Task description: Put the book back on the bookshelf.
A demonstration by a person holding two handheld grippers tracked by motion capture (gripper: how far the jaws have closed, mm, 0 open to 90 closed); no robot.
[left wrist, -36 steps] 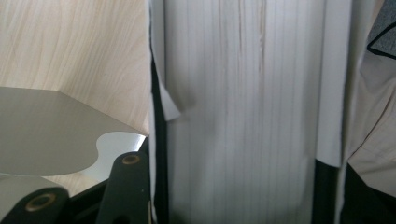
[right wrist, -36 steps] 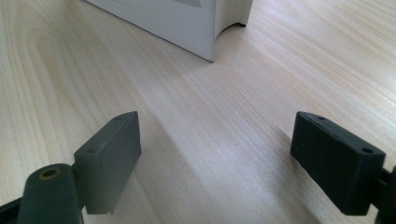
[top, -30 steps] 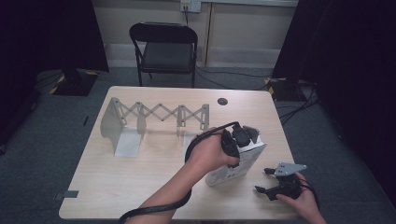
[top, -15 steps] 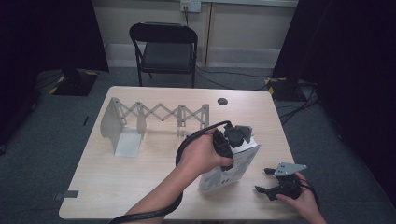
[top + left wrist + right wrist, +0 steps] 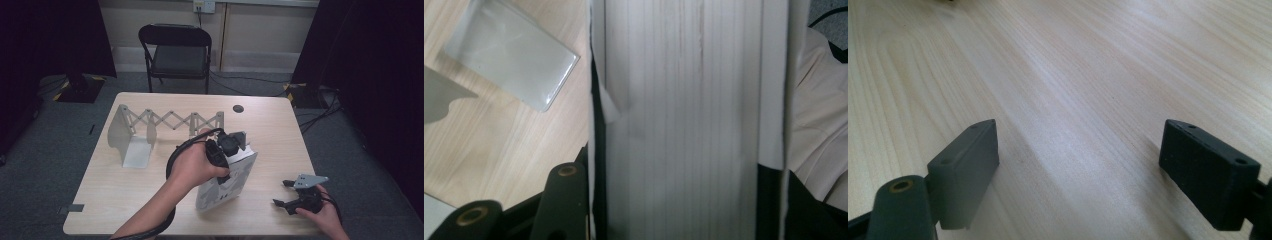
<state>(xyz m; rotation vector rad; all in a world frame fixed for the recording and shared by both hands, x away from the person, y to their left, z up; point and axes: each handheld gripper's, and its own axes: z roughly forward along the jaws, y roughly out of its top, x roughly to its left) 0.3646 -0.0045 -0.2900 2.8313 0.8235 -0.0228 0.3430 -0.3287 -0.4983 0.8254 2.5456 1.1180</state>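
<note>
This looks like a lab or recording studio, not a home. A plain wooden table [image 5: 150, 200] stands on grey carpet [image 5: 45, 165], hemmed in by black curtains [image 5: 375, 75] to its left and right. Behind the table sits a black folding chair [image 5: 176, 55], and behind that a bare beige wall with a socket [image 5: 204, 6]. Cables [image 5: 320, 115] trail over the carpet right of the table.

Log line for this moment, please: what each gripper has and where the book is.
left gripper: shut on book | book: tilted upright on table | right gripper: open, holding nothing, low over table | bookend rack: no book in it
</note>
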